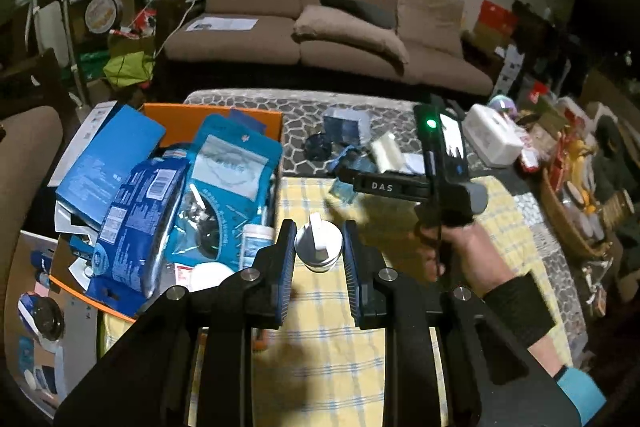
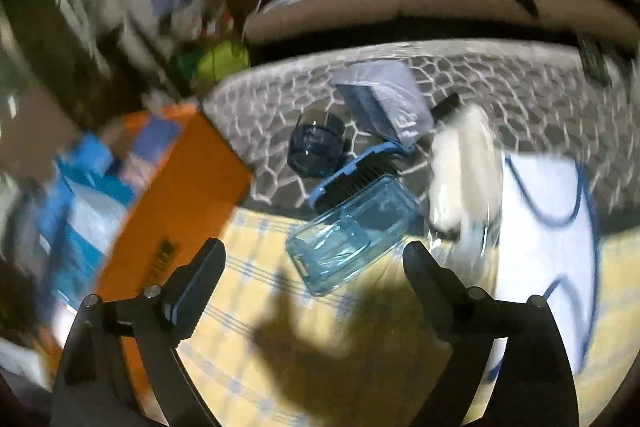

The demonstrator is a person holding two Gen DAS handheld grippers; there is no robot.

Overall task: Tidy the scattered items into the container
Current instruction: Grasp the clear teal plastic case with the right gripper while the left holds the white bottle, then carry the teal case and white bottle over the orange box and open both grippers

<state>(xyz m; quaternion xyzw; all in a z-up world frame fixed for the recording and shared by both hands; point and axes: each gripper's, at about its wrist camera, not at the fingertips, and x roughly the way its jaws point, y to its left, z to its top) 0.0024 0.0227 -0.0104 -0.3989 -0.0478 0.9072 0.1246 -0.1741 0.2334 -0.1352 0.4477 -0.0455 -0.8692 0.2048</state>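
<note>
The left gripper (image 1: 319,251) is closed on one small white bottle (image 1: 319,241), holding it upright over the yellow checked cloth (image 1: 320,327), just right of the orange box (image 1: 212,119). To do this step well, carry the bottle left over the box rim and let go only above a free spot, because the box is already piled high and the bottle could roll off.

The right gripper (image 2: 314,263) is wide open with nothing in it. It points at one clear blue plastic case (image 2: 352,231), which lies on the cloth to the right of the orange box. That looks like the next thing to pick; the jaws should go over its short sides.

Further from the box, past the case, I count one blue and black brush-like thing (image 2: 356,175), one dark blue round jar (image 2: 316,147), one white soft bundle (image 2: 464,179) and one flat grey packet (image 2: 384,99). The right view is blurry, so smaller things may be missed.
</note>
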